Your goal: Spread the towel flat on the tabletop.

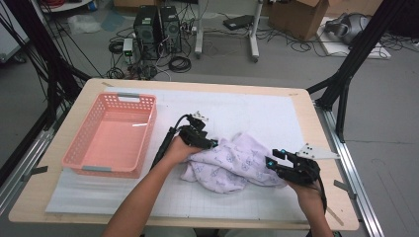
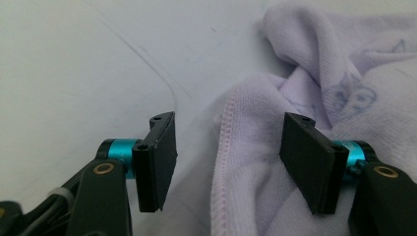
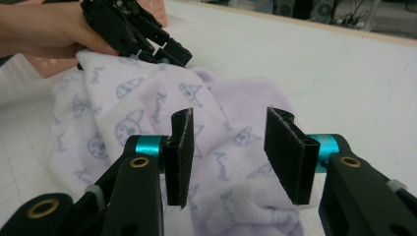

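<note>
One lavender towel (image 1: 228, 164) with a printed cartoon pattern lay crumpled on the white gridded mat (image 1: 257, 116) of the desk (image 1: 316, 133), right of centre and toward the near edge, well apart from the single pink plastic basket (image 1: 112, 134) that stood empty at the left. Two hand-held grippers were at work, one at each end of the cloth. The left hand-held gripper (image 2: 228, 157) sat at the towel's far-left edge with its jaws parted and nothing pinched; in the left gripper view the stitched hem (image 2: 222, 147) ran up between the pads, nearer the right one, apparently lined up for a fresh bite on that edge. The right hand-held gripper (image 3: 228, 152) hovered at the towel's near-right end, jaws about half open, cloth lying behind and below them but not clamped. Judged from this, both were placed at opposite ends so the bunched cloth could be taken by two points and spread or folded. The basket's position beside the work suggested it was the likely destination. Count: one towel, one basket, two hand-held grippers, two hands.
</note>
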Demonstrator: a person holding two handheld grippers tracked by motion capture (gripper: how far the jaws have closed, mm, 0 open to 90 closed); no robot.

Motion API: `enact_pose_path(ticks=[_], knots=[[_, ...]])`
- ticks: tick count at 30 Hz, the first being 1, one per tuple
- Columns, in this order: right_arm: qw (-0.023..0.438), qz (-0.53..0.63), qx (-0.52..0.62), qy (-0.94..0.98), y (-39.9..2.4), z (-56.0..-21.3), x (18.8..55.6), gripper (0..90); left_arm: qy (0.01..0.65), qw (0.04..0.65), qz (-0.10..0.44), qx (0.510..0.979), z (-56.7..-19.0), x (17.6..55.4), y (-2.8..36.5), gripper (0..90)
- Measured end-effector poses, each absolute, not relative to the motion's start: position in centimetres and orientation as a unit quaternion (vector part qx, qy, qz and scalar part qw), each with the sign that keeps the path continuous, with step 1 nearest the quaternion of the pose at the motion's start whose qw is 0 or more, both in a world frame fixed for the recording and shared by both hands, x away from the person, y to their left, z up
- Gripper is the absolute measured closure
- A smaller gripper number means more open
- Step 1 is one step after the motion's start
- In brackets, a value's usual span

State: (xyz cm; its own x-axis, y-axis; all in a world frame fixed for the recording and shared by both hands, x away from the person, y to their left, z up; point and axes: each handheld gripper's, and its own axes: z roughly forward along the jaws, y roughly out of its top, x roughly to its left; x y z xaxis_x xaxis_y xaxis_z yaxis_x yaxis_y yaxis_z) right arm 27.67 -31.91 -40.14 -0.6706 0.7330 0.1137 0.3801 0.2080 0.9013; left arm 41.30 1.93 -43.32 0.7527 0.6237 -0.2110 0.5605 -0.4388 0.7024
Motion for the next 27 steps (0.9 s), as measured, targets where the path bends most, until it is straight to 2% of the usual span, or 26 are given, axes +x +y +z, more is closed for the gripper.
enact_pose_path(ticks=[2,5,9,13,20,27], knots=[[0.174,0.503,0.373,0.76,-32.0,-40.3,27.8,53.8,0.342,0.393,0.03,0.853,-43.5,41.1,1.7,42.0],[0.173,0.503,0.376,0.759,-32.1,-40.3,27.8,53.6,0.311,0.393,0.017,0.865,-43.3,40.7,1.4,60.7],[0.171,0.501,0.375,0.761,-31.9,-40.4,28.0,53.5,0.299,0.401,0.018,0.866,-43.1,40.5,1.4,76.5],[0.174,0.495,0.38,0.762,-31.9,-40.5,28.5,52.2,0.312,0.441,0.049,0.84,-41.9,40.6,2.6,78.5],[0.183,0.467,0.422,0.755,-32.1,-40.4,31.0,43.1,0.324,0.509,0.144,0.785,-38.8,40.3,5.6,78.4],[0.177,0.417,0.444,0.773,-30.1,-40.2,35.8,41.2,0.331,0.519,0.154,0.773,-38.0,40.1,6.9,77.4]])
